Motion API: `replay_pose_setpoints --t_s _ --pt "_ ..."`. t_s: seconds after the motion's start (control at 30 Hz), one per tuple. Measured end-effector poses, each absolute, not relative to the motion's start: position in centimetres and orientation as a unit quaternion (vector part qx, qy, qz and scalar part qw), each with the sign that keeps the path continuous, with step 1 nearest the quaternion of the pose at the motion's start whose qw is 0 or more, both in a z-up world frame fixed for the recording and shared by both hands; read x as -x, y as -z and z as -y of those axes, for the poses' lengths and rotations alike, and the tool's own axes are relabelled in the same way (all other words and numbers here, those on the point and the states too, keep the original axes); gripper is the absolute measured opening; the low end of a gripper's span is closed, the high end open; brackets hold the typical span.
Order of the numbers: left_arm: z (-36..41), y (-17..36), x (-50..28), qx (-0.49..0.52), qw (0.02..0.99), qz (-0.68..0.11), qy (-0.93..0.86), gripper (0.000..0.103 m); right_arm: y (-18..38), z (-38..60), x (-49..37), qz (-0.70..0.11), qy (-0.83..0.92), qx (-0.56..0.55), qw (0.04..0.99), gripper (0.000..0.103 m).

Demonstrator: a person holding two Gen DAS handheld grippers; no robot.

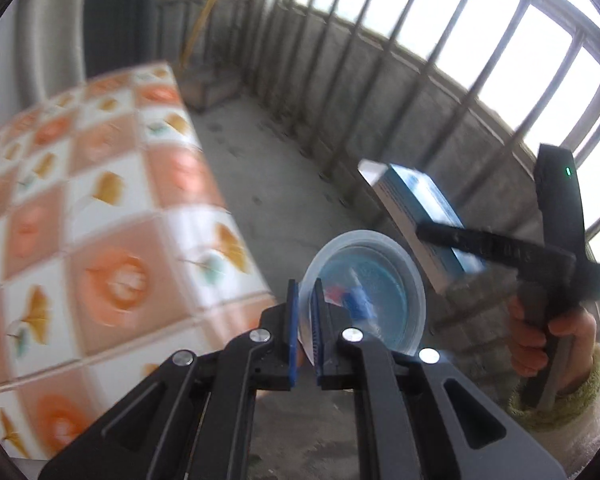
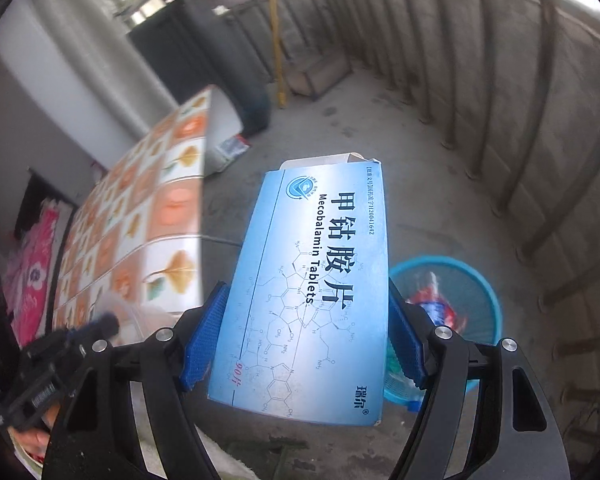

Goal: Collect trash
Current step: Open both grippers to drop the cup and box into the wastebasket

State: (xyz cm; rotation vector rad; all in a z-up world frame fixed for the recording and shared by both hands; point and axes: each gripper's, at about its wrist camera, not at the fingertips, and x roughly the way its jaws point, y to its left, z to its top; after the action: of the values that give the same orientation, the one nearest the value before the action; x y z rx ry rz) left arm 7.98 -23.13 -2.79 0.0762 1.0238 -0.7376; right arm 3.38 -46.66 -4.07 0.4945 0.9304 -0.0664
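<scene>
My left gripper [image 1: 306,316] is shut on the rim of a clear plastic cup [image 1: 374,304], held in the air beyond the table edge. Blue, red and white shapes show through the cup. My right gripper [image 2: 306,334] is shut on a blue medicine box [image 2: 308,288] marked "Mecobalamin Tablets", held above the floor. The box [image 1: 416,216] and the right gripper [image 1: 432,234] also show at the right of the left wrist view. A blue mesh trash basket [image 2: 466,280] with wrappers inside stands on the floor, below and right of the box.
A table with an orange and white patterned cloth [image 1: 100,220] stands at the left. A concrete balcony wall with railing bars [image 1: 380,80] runs along the right. A blue and white packet [image 2: 232,148] lies on the floor by the table's far end.
</scene>
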Motion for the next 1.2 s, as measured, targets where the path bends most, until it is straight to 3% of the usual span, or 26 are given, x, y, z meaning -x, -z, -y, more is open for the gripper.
replay_pose_setpoints --t_s 0.1,0.43,0.6,0.83,1.2 --pt "27.3 6.0 -7.8 -0.054 0.775 -0.517 0.360 0.006 6.7 49.9 -3.3 -0.454 0.047 -0.280 0.845 0.070" --pt "38.6 15.9 -8.8 -0.126 0.728 -0.576 0.351 0.006 17.3 55.6 0.0 -0.539 0.182 -0.217 0.793 0.072" --pt "40.8 20.1 -10.7 -0.153 0.712 -0.601 0.329 0.024 23.9 56.9 -0.3 -0.568 0.226 -0.161 0.775 0.078" --pt "36.3 17.0 -12.0 -0.069 0.736 -0.572 0.356 0.032 25.7 58.3 1.1 -0.562 0.227 -0.213 0.767 0.078" --pt "29.4 7.8 -12.1 0.032 0.760 -0.504 0.409 0.034 18.2 54.8 -1.4 -0.493 0.185 -0.213 0.823 0.078"
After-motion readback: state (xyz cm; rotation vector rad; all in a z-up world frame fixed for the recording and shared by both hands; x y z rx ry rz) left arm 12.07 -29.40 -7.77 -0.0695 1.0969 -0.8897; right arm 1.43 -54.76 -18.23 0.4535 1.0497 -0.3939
